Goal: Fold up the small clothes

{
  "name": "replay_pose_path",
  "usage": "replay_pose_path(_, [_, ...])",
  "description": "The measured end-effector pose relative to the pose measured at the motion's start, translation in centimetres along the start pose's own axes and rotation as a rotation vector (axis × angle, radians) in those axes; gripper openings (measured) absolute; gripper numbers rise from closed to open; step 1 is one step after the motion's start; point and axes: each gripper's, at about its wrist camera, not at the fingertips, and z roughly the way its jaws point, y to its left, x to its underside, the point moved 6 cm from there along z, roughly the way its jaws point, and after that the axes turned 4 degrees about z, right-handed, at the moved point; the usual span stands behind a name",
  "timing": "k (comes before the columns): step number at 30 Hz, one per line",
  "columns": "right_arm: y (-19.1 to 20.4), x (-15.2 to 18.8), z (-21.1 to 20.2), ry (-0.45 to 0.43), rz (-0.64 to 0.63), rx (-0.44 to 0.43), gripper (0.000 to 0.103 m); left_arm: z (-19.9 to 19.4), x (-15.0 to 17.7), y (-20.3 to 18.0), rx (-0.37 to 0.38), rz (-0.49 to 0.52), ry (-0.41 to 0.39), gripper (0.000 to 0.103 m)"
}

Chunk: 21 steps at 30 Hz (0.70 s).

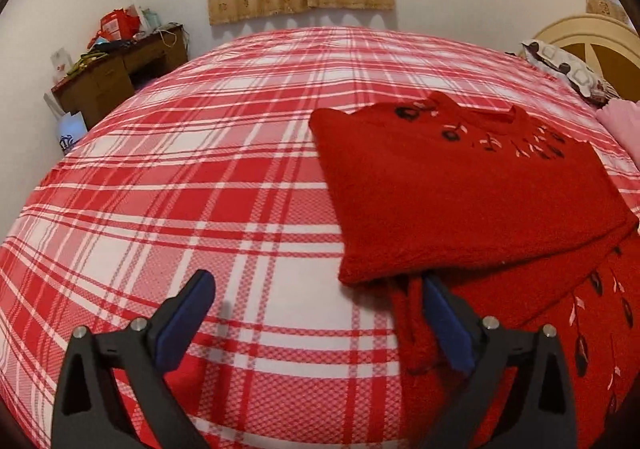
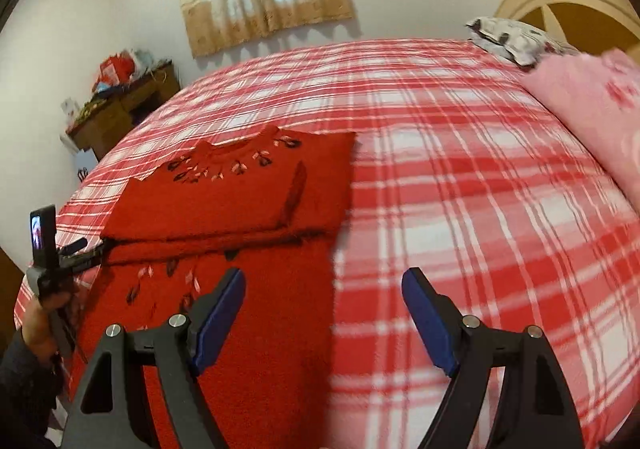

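Both grippers' fingers, left (image 1: 316, 313) and right (image 2: 324, 313), gape empty over the unlettered red sweater (image 1: 460, 201).

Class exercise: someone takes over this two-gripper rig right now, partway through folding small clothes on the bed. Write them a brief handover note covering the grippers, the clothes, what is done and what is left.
Left gripper: open, empty, at the near left corner of the red sweater.
Right gripper: open, empty, over the sweater's near right edge.
Sweater: on the plaid bed, sides apparently folded in, upper part lying folded over the lower part.
Pink garment: by the pillow, near the headboard.
Done: the sweater's first folds.
Left: probably one more fold of the lower part; possibly the pink garment.
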Motion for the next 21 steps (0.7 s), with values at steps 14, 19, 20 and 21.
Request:
replay_pose_path(14, [4.0,-1.6,12.5,0.176,-0.044,0.063,0.013,0.1,0.5,0.0,0.051,0.001,0.001,0.103])
replay_pose_path(19, [3.6,-2.5,10.2,0.099,-0.082,0.088,0.007,0.2,0.6,0.1,0.064,-0.008,0.002,0.103])
replay_pose_path(20, [3.4,-2.8,9.6,0.079,-0.083,0.095,0.007,0.2,0.6,0.1,0.065,-0.009,0.002,0.103])
replay_pose_path(21, [3.1,-3.1,9.1,0.063,-0.085,0.103,0.007,0.2,0.6,0.1,0.066,-0.009,0.002,0.103])
